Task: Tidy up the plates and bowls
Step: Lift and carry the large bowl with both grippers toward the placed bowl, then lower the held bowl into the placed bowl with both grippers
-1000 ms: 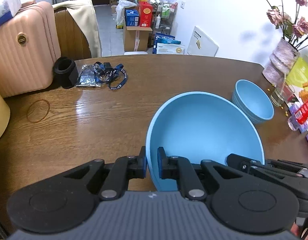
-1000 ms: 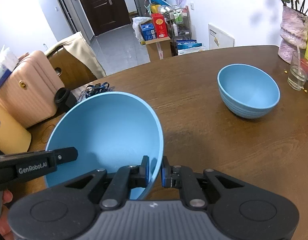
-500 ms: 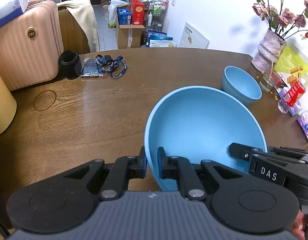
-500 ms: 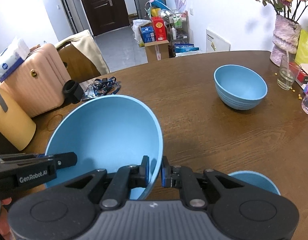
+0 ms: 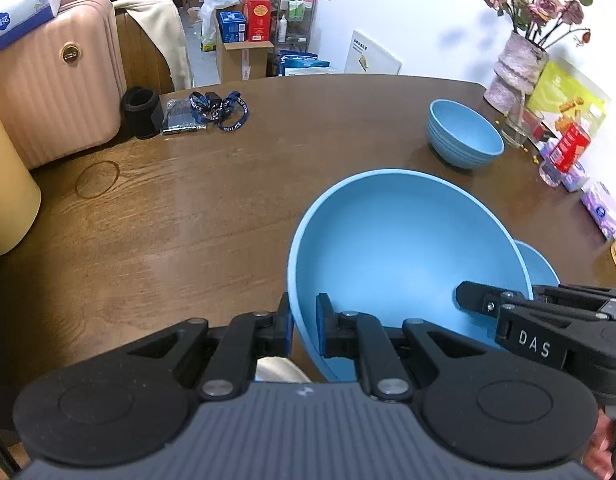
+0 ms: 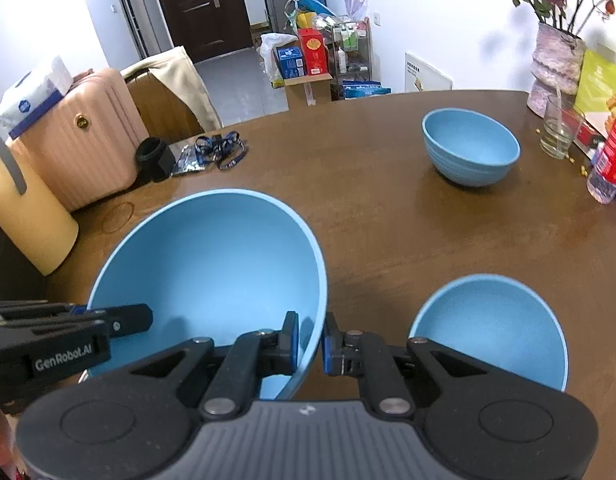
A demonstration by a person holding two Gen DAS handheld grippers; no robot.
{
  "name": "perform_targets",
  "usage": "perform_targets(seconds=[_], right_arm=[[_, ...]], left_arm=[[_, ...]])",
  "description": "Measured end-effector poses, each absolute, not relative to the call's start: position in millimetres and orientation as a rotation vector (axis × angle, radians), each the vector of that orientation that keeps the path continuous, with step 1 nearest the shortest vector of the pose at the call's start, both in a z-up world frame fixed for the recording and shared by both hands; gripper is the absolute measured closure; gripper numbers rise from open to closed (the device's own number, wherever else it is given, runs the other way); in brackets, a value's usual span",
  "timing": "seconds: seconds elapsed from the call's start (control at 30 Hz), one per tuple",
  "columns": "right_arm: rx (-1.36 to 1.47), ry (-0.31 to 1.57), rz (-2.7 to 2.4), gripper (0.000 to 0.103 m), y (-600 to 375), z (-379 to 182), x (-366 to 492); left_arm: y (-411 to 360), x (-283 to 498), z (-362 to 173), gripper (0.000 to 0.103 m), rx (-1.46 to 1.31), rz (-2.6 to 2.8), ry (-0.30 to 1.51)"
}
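Brown wood table (image 5: 211, 216) is lying under the big blue bowl (image 5: 404, 248). Both the left gripper (image 5: 304, 330) and right gripper (image 6: 310, 338) are pinching its rim, so keep it level while lowering near the small bowl (image 6: 492, 332).

Both wrist cameras look steeply down — close (perhaps overlapping) — sharing the large bowl (image 5: 404, 248) and table (image 5: 187, 220).

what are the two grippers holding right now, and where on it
Both hold the big blue bowl by its rim: the left gripper pinches the left edge, the right gripper the opposite edge.
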State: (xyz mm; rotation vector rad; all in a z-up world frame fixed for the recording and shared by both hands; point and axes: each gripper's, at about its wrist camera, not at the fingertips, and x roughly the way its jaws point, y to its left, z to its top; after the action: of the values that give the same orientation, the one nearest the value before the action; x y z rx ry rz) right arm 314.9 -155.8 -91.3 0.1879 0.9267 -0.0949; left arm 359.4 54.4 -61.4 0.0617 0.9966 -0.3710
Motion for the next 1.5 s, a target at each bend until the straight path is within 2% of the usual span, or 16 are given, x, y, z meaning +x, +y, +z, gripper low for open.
perform_targets(seconds=[0.73,1.5], right_arm=[[0.152,0.936,-0.055,0.091,-180.5,-89.9,239.8],[0.164,0.894,-0.069,0.092,-248.1,-88.5,237.3]], left_arm=[[27.7,278.0,-62.2,0.091,0.05,-0.366,0.998],[-43.3,277.8,-66.2,0.091,0.068,-0.385,1.004]])
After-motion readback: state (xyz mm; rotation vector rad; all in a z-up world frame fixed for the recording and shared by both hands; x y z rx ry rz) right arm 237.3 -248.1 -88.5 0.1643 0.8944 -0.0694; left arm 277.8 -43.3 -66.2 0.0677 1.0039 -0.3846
